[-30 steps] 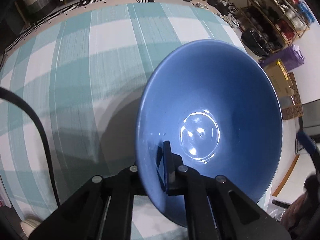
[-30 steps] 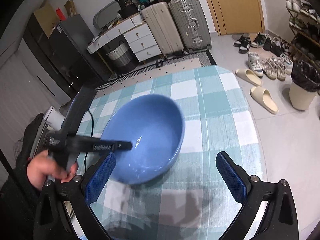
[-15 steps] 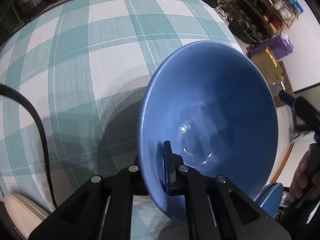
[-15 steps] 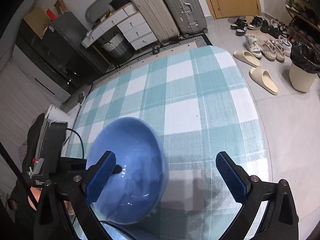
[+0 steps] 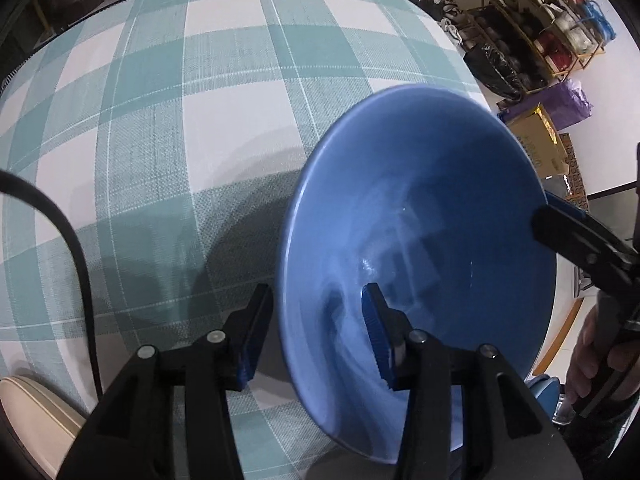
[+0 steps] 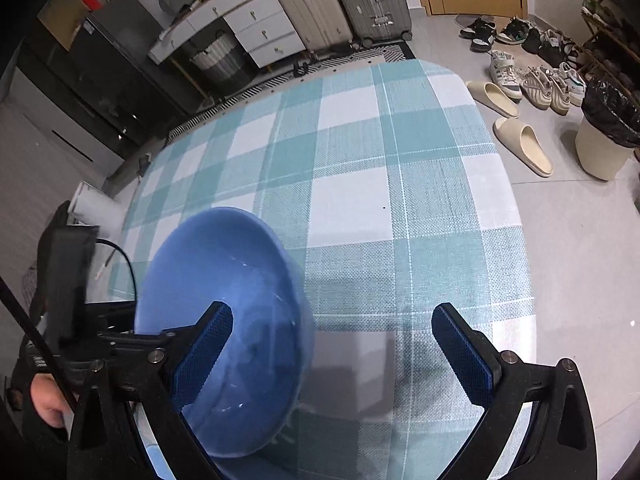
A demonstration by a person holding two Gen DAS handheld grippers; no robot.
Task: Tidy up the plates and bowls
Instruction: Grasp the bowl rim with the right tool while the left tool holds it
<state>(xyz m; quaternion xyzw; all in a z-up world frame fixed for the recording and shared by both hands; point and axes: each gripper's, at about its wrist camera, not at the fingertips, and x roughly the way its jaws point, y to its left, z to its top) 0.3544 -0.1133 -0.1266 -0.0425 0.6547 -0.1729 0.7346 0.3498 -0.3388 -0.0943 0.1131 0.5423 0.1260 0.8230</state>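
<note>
A deep blue bowl (image 5: 420,208) hangs tilted just over the near edge of the checked table (image 5: 200,120). My left gripper (image 5: 316,328) straddles its near rim, one finger outside and one inside. Its jaws are opening, and neither pad presses the wall. In the right wrist view the same bowl (image 6: 224,264) sits at lower left. My right gripper (image 6: 332,332) stands wide open, its left finger (image 6: 204,352) in front of the bowl's inside. Another blue dish (image 5: 544,392) peeks out beneath the bowl, mostly hidden.
A cream plate (image 5: 28,420) lies at the table's near left corner, beside a black cable (image 5: 76,248). The teal-and-white cloth stretches bare beyond the bowl. Slippers (image 6: 520,144), shoes and a bin (image 6: 604,144) stand on the floor past the right edge.
My left jaws have parted from the bowl's rim, which they pinched before. The right gripper has come down closer to the bowl, now seen at the left view's right edge.
</note>
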